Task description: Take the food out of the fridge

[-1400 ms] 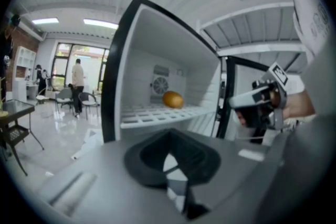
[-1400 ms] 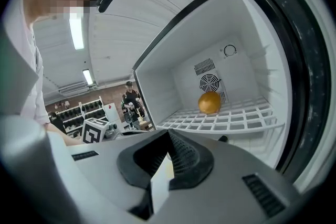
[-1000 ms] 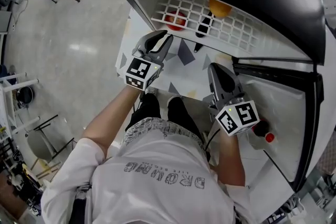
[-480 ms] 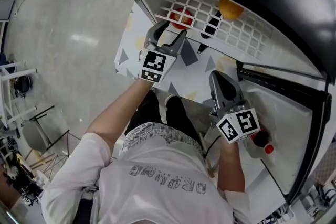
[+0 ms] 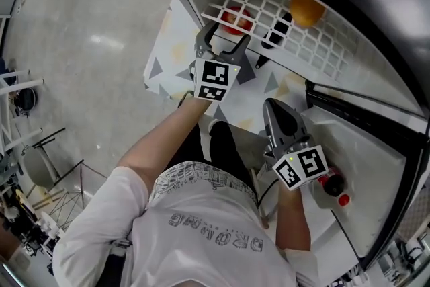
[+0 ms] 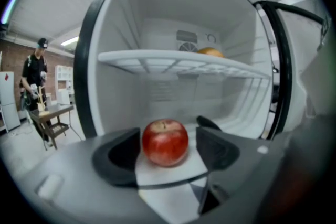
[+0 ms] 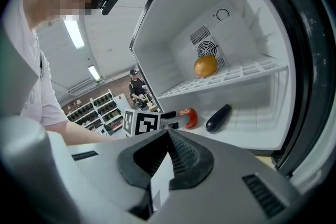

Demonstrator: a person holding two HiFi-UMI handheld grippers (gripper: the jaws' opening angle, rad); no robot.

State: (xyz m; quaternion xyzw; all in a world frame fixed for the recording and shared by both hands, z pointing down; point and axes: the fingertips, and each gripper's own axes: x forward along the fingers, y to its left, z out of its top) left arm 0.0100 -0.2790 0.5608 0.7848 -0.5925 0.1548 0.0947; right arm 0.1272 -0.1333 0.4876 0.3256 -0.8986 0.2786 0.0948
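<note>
Fridge floor clear ahead, wire shelf overhead, eggplant beside apple

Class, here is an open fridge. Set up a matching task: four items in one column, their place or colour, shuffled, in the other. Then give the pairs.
Things:
1 apple
2 orange
3 eggplant
4 bottle

Descriptions:
A in the open door
B red, on the fridge floor
C on the wire shelf
D dark, on the fridge floor

Pairs: 1-B, 2-C, 3-D, 4-A
</note>
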